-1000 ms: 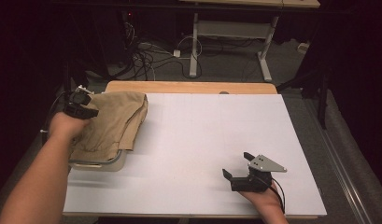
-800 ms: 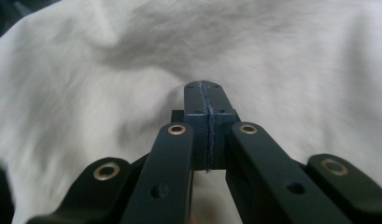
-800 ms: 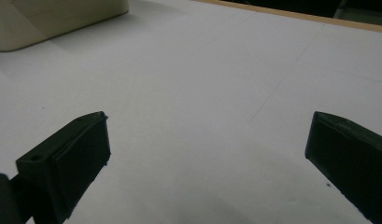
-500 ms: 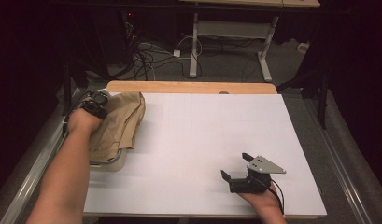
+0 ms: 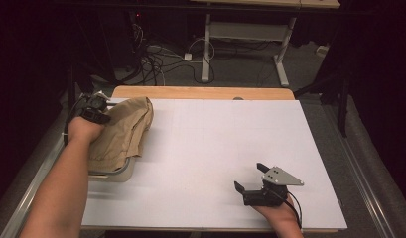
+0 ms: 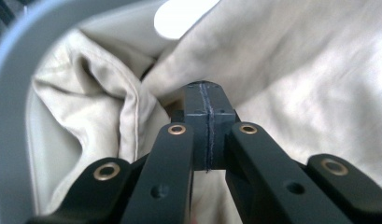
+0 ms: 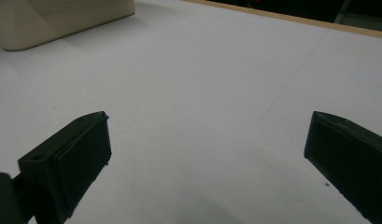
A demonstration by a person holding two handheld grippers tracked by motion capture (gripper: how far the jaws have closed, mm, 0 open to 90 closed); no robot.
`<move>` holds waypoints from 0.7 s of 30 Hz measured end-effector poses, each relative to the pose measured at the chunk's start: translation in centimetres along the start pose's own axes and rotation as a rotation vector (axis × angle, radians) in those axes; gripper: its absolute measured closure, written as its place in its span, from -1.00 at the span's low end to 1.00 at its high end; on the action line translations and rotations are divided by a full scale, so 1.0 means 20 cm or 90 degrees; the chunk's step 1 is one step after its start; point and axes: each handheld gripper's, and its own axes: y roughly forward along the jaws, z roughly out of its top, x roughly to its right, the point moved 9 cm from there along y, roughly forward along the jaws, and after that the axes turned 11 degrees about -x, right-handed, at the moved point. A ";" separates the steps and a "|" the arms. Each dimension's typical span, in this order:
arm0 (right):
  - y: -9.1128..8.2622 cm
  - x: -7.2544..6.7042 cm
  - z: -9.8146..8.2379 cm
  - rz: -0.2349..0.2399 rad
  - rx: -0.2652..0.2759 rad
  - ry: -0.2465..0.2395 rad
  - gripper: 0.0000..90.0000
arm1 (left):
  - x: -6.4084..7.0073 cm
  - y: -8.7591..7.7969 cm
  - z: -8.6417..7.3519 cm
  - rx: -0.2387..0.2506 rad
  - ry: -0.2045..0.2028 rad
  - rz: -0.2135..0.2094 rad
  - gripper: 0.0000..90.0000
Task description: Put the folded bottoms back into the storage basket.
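In the high view, the left gripper [image 5: 95, 108] was seen at the far left corner of the white table [image 5: 225, 148], laid against the tan cloth [image 5: 122, 131], which was heaped in and over a pale bin [image 5: 118, 172] at the table's left edge; the placement was judged to suit taking the cloth by its upper edge, probably to lift it out of the bin. The right gripper [image 5: 250, 179] was rested on the bare table near the person's edge, well apart from the cloth, its jaws spread and nothing between them, presumably parked until a second hold was needed. In the left gripper view, the jaws were seen pressed together face to face, with the cloth [image 6: 296, 74] bunched close around and behind their tips; whether a thin fold was caught in the seam between them could not be told. The bin's grey rim [image 6: 11, 93] curved round the left side. The cloth appeared soft, creased and beige, with a stitched hem running down one fold. In the right gripper view, the two jaws stood wide apart over plain white table [image 7: 202, 93], and a corner of the pale bin [image 7: 62, 21] was visible at upper left.
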 end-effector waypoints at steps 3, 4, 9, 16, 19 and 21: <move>0.00 0.00 0.00 0.000 -0.001 0.000 -0.97 | 0.09 -0.01 0.04 0.024 0.021 -0.047 0.95; 0.00 0.00 0.00 -0.001 -0.002 -0.001 -0.96 | 0.13 -0.02 0.06 0.033 0.033 -0.061 0.95; 0.01 0.00 0.00 0.003 -0.001 0.002 -0.96 | 0.29 -0.05 0.08 0.069 0.068 -0.106 0.95; -0.01 0.00 0.01 0.006 0.007 0.002 -0.95 | 0.33 -0.13 0.08 0.093 0.071 -0.113 0.95; -0.01 0.00 0.01 0.007 0.010 0.001 -0.95 | 0.37 -0.16 0.10 0.097 0.084 -0.111 0.95; -0.01 0.00 0.01 0.008 0.009 -0.001 -0.95 | 0.40 -0.15 0.12 0.086 0.101 -0.100 0.95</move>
